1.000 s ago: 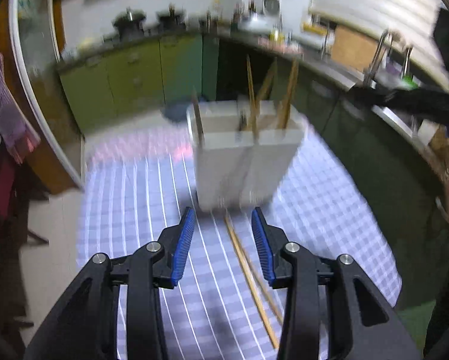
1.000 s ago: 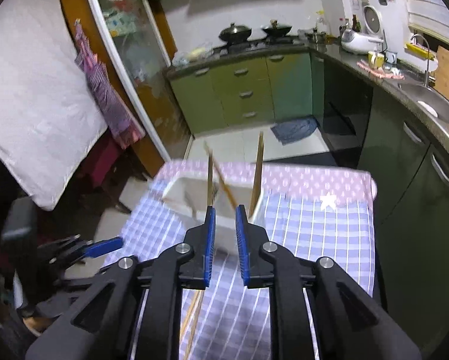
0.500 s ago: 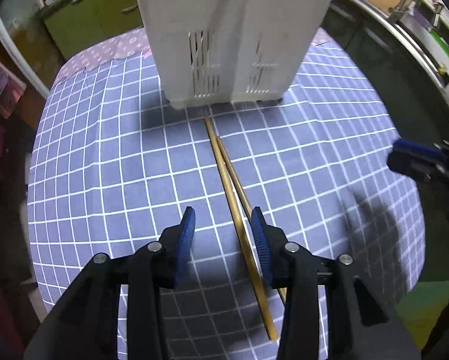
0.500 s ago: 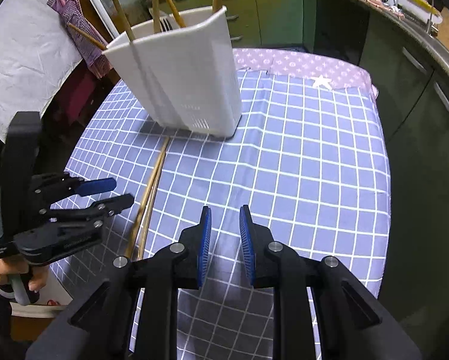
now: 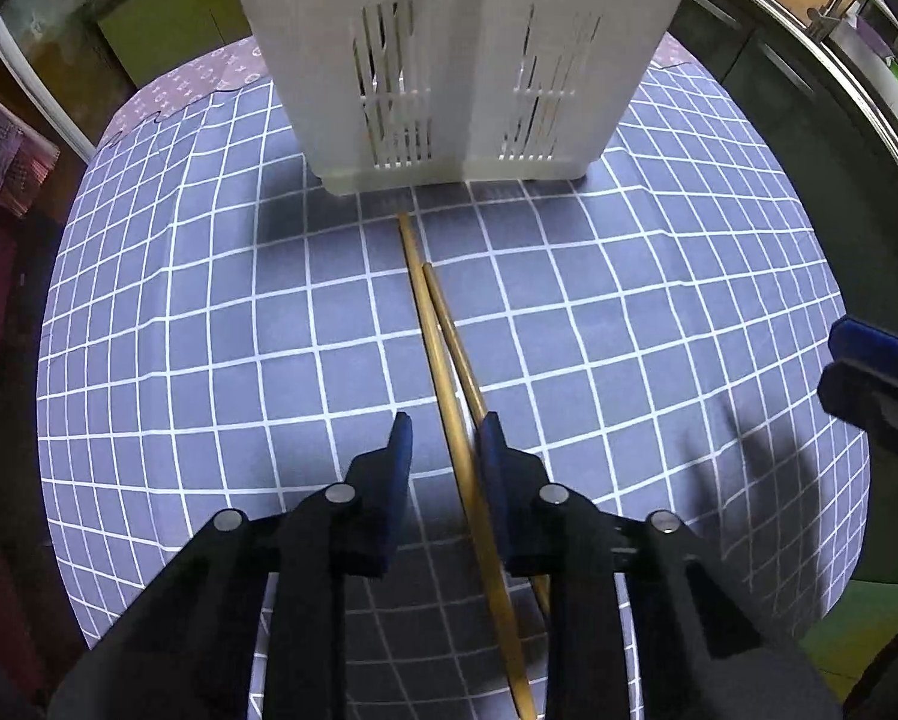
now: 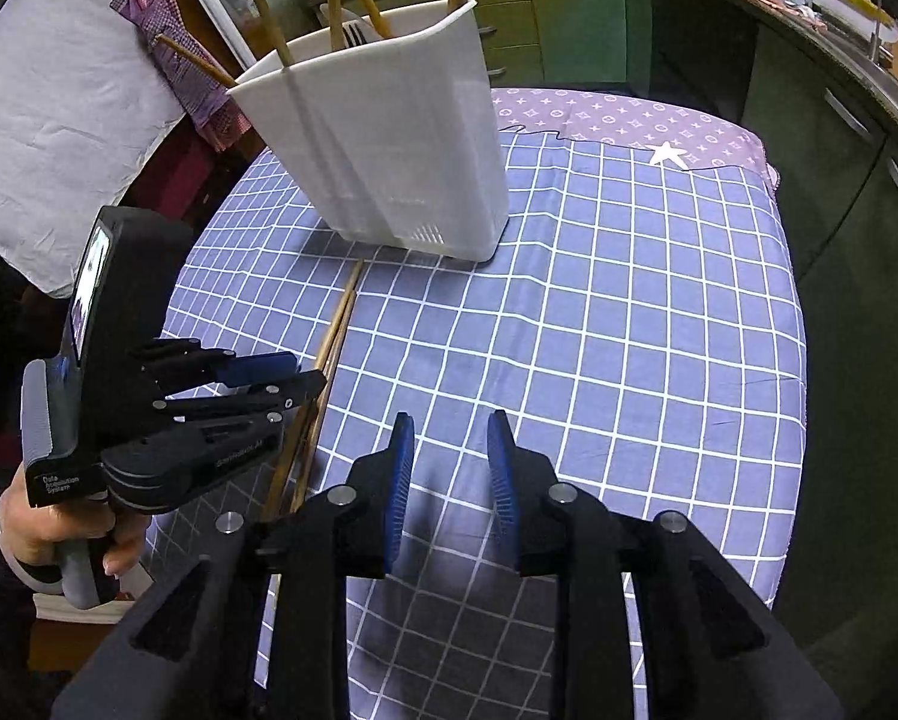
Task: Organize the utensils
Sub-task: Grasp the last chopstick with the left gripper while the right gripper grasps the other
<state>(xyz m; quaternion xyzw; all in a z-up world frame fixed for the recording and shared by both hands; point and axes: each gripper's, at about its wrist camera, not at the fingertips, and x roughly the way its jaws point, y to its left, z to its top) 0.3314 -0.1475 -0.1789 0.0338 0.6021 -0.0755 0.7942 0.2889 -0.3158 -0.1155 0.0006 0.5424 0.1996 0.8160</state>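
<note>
A white plastic utensil holder (image 5: 460, 60) stands upright on the checked tablecloth; it also shows in the right wrist view (image 6: 383, 144), with several chopsticks (image 6: 335, 0) and a fork (image 6: 353, 33) standing in it. Two wooden chopsticks (image 5: 443, 348) lie side by side on the cloth in front of it, also seen in the right wrist view (image 6: 338, 324). My left gripper (image 5: 444, 447) is open, low over the cloth, its jaws on either side of the two chopsticks. My right gripper (image 6: 450, 450) is open and empty above bare cloth, right of the chopsticks.
The table (image 6: 658, 312) has a purple checked cloth with a patterned strip at the far edge. Green kitchen cabinets (image 6: 574, 6) and a counter with a sink (image 5: 838, 18) stand behind and to the right. A white sheet (image 6: 47, 120) hangs at the left.
My left gripper has come lower and forward, so the chopsticks now lie between its jaws. My right gripper has opened wider and hardly moved.
</note>
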